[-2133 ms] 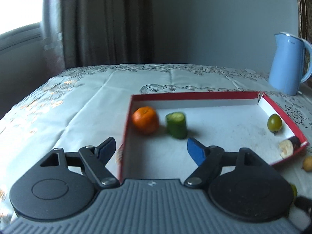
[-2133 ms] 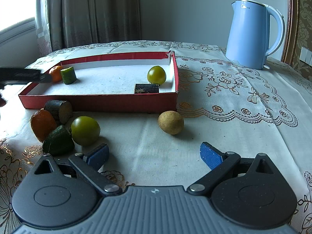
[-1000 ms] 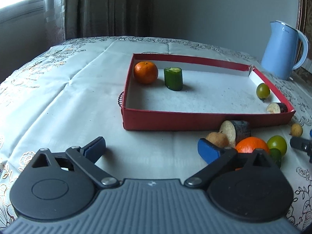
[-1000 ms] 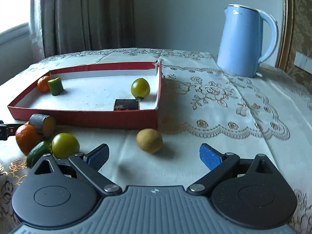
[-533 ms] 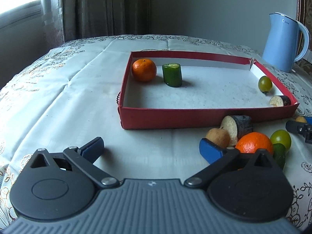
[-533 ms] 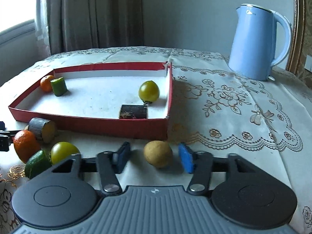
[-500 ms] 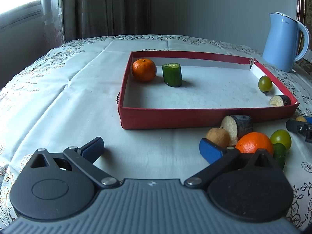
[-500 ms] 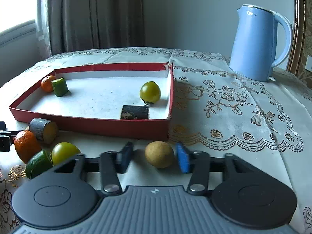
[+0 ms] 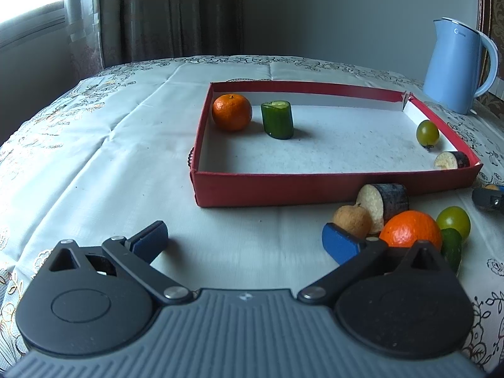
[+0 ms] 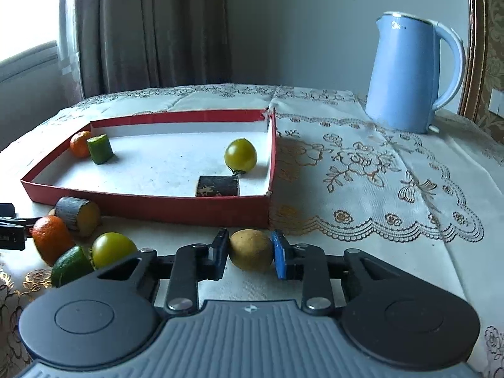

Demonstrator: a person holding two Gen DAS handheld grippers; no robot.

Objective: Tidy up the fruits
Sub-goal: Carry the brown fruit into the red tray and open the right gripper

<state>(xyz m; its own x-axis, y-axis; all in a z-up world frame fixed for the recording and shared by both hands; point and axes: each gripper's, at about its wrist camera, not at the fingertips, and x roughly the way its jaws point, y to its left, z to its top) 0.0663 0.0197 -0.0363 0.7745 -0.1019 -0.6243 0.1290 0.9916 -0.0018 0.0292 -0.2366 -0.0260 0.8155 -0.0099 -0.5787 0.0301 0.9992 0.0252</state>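
Observation:
My right gripper [image 10: 250,253] is shut on a small brown round fruit [image 10: 250,250], both pads pressing its sides, just in front of the red tray [image 10: 189,209]. Inside the tray lie an orange [image 9: 232,111], a cucumber piece [image 9: 277,119], a green tomato [image 10: 240,155] and a dark eggplant slice [image 10: 217,186]. Left of the tray's front sits a pile: an orange [image 9: 411,230], an eggplant chunk [image 9: 382,200], a brown fruit [image 9: 351,217], a green tomato [image 9: 453,220] and a cucumber piece [image 9: 452,249]. My left gripper [image 9: 244,234] hangs open over bare cloth, its right finger beside that pile.
A blue electric kettle [image 10: 406,75] stands at the back right on the lace tablecloth [image 10: 378,173]. Curtains and a window line the far left. The table edge curves away on the left in the left wrist view.
The right gripper's jaws went from wide open to shut on the brown fruit, after moving up to it. The left gripper stayed open and nearly still.

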